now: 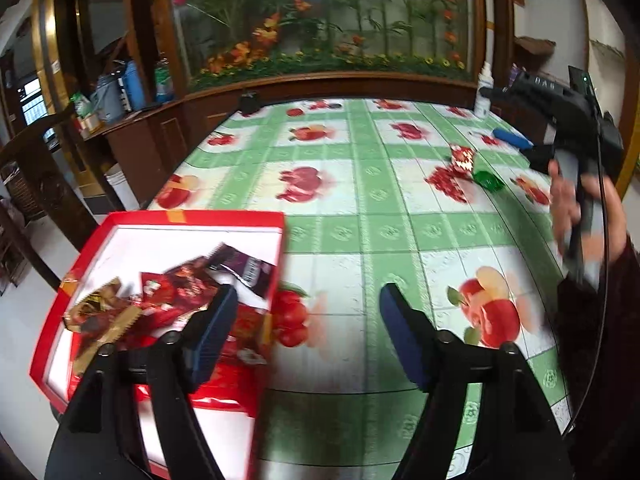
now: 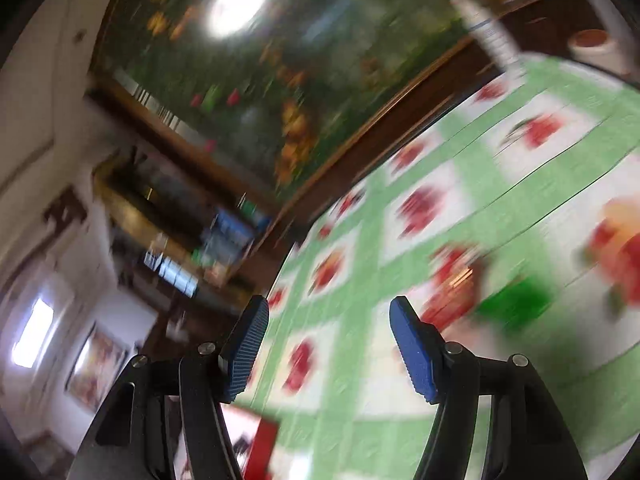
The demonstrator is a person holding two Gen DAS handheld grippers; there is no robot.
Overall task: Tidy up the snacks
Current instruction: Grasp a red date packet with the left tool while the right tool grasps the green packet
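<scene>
A red box point(image 1: 192, 218) with a white floor sits at the table's near left and holds several snack packets point(image 1: 168, 292). My left gripper point(image 1: 308, 312) is open and empty, its left finger over the box's right edge. On the far right of the table lie a red packet point(image 1: 462, 160) and a green packet point(image 1: 488, 179). My right gripper point(image 1: 516, 140) hovers beyond them, held by a hand. In the blurred, tilted right wrist view that gripper point(image 2: 328, 320) is open and empty, with the red packet point(image 2: 452, 284) and green packet point(image 2: 514, 304) just right of it.
A green and white checked tablecloth with fruit prints point(image 1: 360, 208) covers the table. A white bottle point(image 1: 483, 92) stands at the far right edge. A flower mural in a wooden frame point(image 1: 320, 20) backs the table. A chair point(image 1: 36, 168) and a cluttered shelf point(image 1: 116, 96) are at left.
</scene>
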